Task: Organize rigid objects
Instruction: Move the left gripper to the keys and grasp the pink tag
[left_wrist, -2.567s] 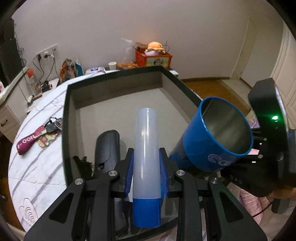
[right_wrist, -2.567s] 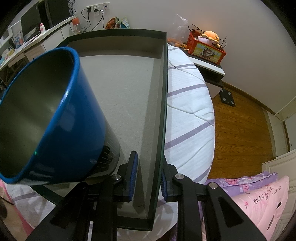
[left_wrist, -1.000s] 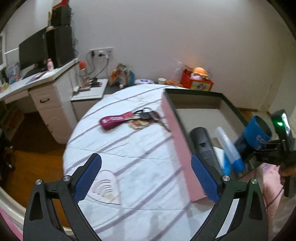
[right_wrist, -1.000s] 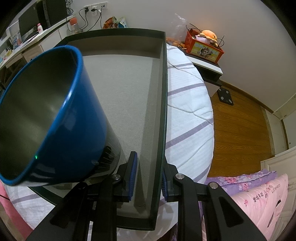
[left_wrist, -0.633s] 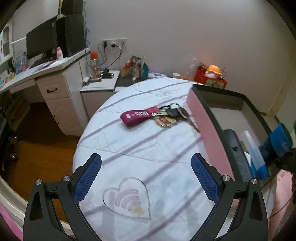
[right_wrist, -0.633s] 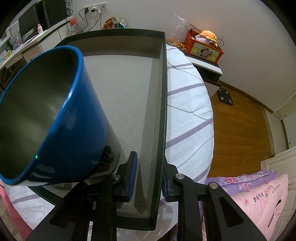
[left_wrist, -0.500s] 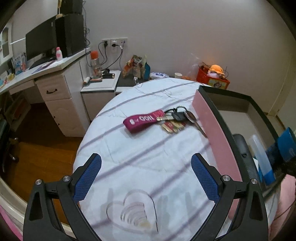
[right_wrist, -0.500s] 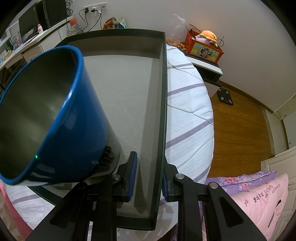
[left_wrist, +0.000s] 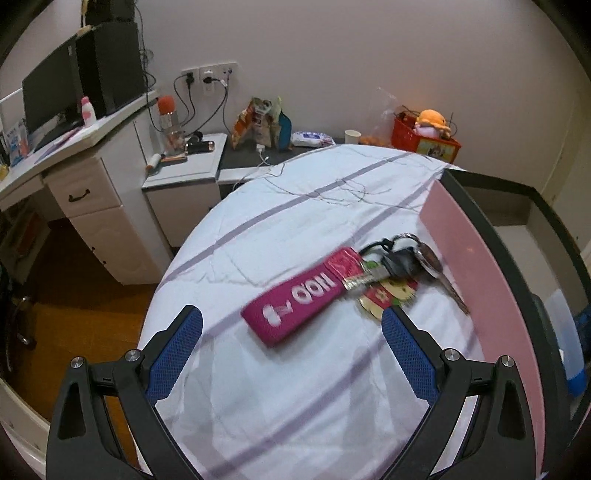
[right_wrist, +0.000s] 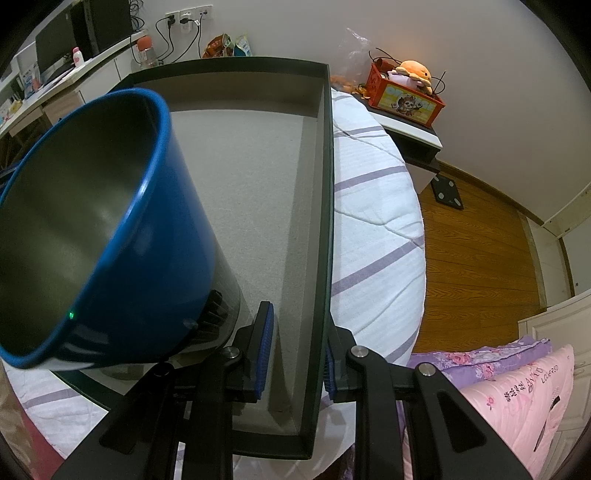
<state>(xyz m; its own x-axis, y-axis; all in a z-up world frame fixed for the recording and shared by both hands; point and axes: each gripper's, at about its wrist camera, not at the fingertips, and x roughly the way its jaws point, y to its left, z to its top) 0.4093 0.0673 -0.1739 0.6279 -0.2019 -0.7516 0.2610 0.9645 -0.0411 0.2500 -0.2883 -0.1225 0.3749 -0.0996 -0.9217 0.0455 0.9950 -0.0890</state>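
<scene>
Keys on a magenta fob (left_wrist: 310, 297) lie on the striped bed sheet (left_wrist: 280, 413) just outside the pink box wall (left_wrist: 480, 280), now framed between the wide-spread, empty left gripper (left_wrist: 291, 354). Swung away from the box since dropping off the clear tube (left_wrist: 565, 332); likely next pick. Right gripper (right_wrist: 297, 347) pinches the box's dark rim (right_wrist: 325, 206), blue cup (right_wrist: 110, 236) alongside.

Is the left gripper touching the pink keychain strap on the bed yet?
Apart. In the left wrist view the left gripper has its jaws wide open, and white striped sheet shows between each blue pad and the pink keychain strap.
</scene>
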